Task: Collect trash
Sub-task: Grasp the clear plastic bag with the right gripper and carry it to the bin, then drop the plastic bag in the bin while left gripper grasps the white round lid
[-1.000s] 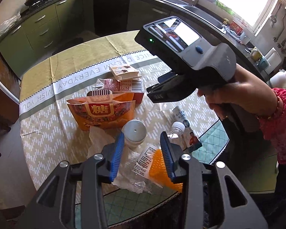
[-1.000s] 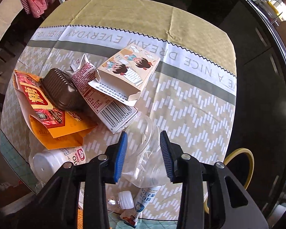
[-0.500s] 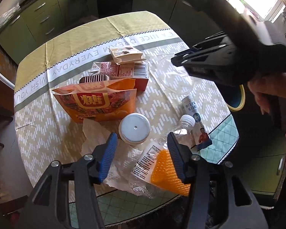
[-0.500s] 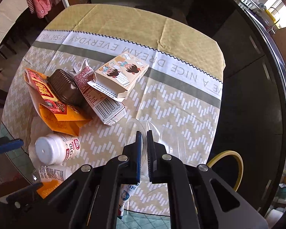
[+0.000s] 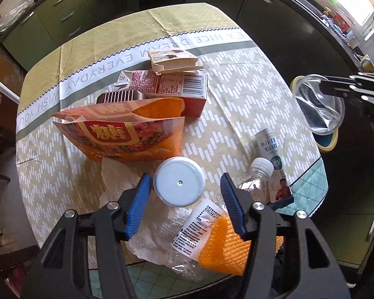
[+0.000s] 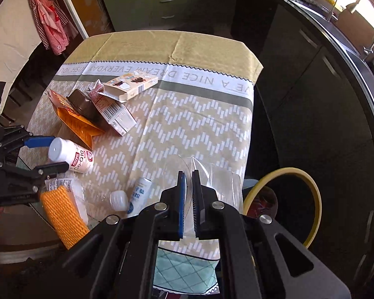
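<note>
Your right hand-held gripper (image 6: 189,182) is clenched on the thin rim of a crumpled clear plastic cup (image 5: 319,104), holding it off the surface's (image 6: 199,114) edge, above a yellow-rimmed bin (image 6: 311,199). Your left hand-held gripper (image 5: 184,194), its ribbed blue pads released and just widened, straddles a white round-capped pill bottle (image 5: 179,184) lying on crinkled white tissue (image 5: 159,226), without touching it.

Your clear plastic cup (image 5: 319,104) is hanging pinched by its rim past the table's edge, over the yellow-rimmed bin (image 6: 309,194). On the table, a white pill bottle (image 5: 179,184) is lying capped, an orange snack bag (image 5: 127,134) is standing open, and a crushed bottle (image 5: 256,174), cartons and orange netting (image 5: 224,246) are lying scattered.
</note>
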Demonstrator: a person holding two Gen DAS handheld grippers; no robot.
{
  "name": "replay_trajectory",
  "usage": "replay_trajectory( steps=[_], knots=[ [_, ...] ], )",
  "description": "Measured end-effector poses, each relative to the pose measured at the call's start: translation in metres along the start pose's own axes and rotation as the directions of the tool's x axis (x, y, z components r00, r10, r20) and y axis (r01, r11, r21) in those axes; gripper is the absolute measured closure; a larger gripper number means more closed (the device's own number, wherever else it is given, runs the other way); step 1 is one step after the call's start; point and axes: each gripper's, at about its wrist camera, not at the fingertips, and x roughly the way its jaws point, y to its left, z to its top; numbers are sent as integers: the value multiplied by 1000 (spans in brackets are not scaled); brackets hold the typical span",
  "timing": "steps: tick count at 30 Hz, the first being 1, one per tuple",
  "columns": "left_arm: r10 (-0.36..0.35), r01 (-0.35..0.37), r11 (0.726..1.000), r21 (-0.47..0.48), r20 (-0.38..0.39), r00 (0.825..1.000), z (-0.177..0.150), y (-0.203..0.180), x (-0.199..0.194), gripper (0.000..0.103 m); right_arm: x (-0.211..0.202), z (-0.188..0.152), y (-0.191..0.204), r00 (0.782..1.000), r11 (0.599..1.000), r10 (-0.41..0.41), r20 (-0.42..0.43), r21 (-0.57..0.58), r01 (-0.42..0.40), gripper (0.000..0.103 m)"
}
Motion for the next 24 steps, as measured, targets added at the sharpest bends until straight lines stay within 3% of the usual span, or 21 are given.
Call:
replay_trajectory(
  steps=[2,6,13,18,24],
  knots=[
    [0,0,1000,-7,4,1000,1,1,2,49,-1,-12,-14,1000,1000,0,2,25,0,97],
    [15,-15,1000,2,15,1000,2,1,2,64,-2,-31,-37,1000,998,5,5,70,-6,97],
    [12,-12,1000,27,29,1000,2,-5,-11,65,-13,-52,-72,998,989,28,48,146,-35,97],
    [0,-4,999,39,87,996,7,-9,-39,65,-18,-68,-107,998,975,-5,67,224,-10,97],
    [-20,9,997,78,143,990,15,-24,-69,65,19,-93,-158,999,943,-51,-7,330,50,96]
  ],
)
